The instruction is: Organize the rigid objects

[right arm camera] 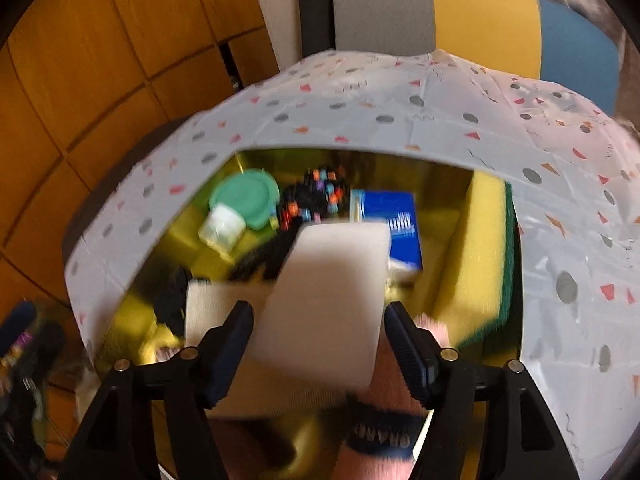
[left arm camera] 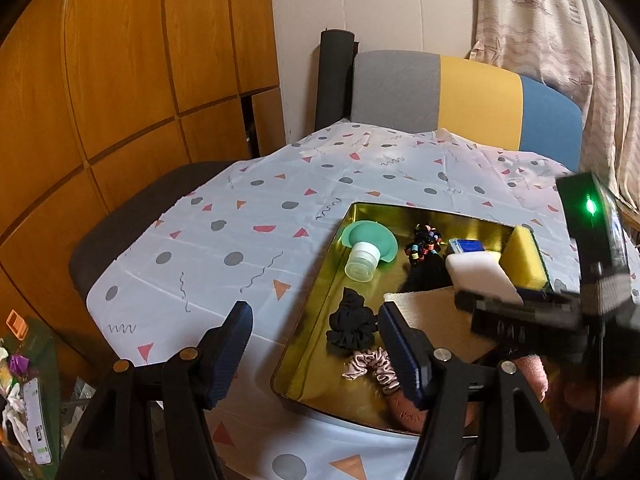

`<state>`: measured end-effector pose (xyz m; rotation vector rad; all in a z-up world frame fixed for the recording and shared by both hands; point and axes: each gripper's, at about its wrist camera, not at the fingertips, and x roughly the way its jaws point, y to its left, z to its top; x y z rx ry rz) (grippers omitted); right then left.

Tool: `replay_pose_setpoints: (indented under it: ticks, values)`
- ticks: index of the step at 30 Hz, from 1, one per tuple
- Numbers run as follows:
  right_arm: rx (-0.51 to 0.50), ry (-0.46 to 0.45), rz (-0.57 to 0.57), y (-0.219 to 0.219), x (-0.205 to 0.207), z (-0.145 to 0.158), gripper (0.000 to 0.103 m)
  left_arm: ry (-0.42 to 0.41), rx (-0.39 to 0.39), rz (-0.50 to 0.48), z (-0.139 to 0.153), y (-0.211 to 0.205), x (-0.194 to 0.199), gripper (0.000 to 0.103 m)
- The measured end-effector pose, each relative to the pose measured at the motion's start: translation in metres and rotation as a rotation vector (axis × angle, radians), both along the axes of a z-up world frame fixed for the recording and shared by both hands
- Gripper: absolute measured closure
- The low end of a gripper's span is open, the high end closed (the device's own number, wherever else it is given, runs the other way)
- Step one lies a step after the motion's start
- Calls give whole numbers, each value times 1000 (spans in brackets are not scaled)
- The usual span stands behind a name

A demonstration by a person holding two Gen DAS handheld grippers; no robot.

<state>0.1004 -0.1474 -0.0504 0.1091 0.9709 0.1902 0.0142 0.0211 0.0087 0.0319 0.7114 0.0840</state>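
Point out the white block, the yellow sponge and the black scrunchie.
white block (right arm camera: 332, 296): right wrist view, middle of its top face.
yellow sponge (left arm camera: 522, 258): left wrist view, its yellow side.
black scrunchie (left arm camera: 352, 326): left wrist view, middle of its bunched fabric.

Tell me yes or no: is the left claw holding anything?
No: the left claw stands open and empty, over the near edge of the gold tray.

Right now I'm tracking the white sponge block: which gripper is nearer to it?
Right. The right gripper has the white sponge block between its fingers over the gold tray; the left gripper hangs empty at the tray's near-left edge.
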Motion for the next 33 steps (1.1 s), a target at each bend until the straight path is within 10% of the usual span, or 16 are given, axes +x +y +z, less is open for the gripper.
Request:
replay_pose_setpoints:
  ticks: [33]
  values:
    - [-70, -102, -156, 1, -93, 48, 0, 143, 23, 16, -3, 1, -6, 37]
